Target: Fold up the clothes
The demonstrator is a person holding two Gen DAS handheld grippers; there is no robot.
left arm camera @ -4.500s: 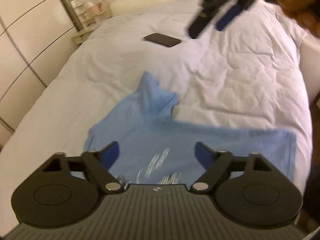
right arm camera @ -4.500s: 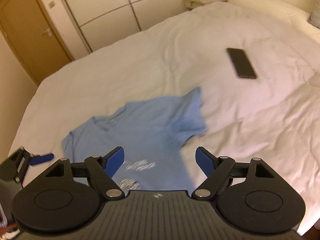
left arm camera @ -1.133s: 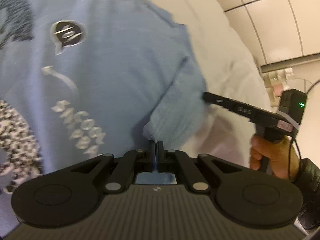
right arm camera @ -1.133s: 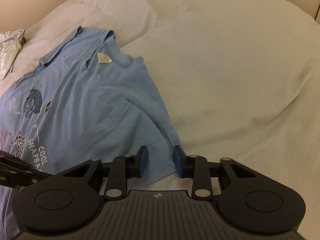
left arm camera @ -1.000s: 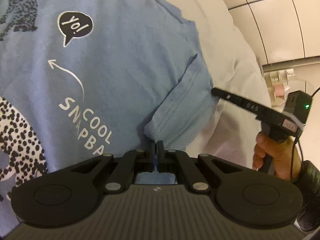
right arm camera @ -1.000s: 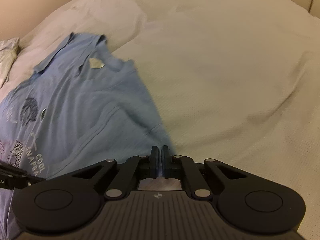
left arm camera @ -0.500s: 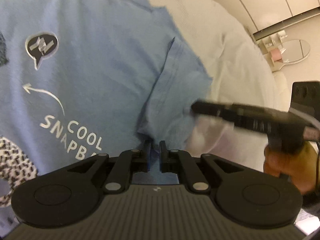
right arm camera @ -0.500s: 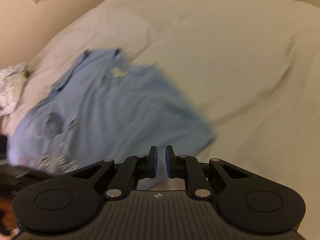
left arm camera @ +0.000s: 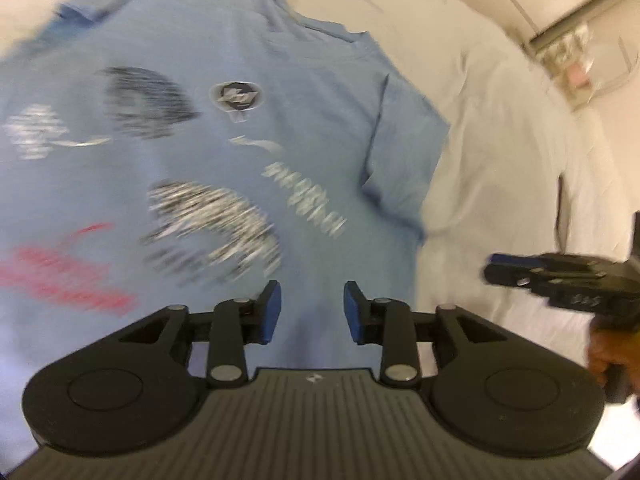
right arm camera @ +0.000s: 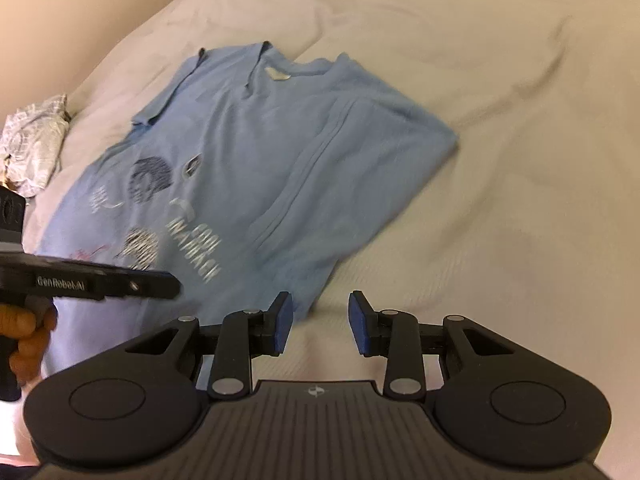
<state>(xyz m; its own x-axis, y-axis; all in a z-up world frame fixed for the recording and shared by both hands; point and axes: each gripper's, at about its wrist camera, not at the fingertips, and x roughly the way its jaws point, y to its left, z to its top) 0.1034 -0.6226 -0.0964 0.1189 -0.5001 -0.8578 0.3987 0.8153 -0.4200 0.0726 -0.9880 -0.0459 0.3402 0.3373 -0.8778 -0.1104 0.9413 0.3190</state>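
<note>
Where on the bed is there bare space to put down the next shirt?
The widest bare stretch of white sheet lies right of the blue T-shirt and beyond its collar. It is crowded left of the shirt, where a crumpled patterned cloth lies and the left gripper hovers.
</note>
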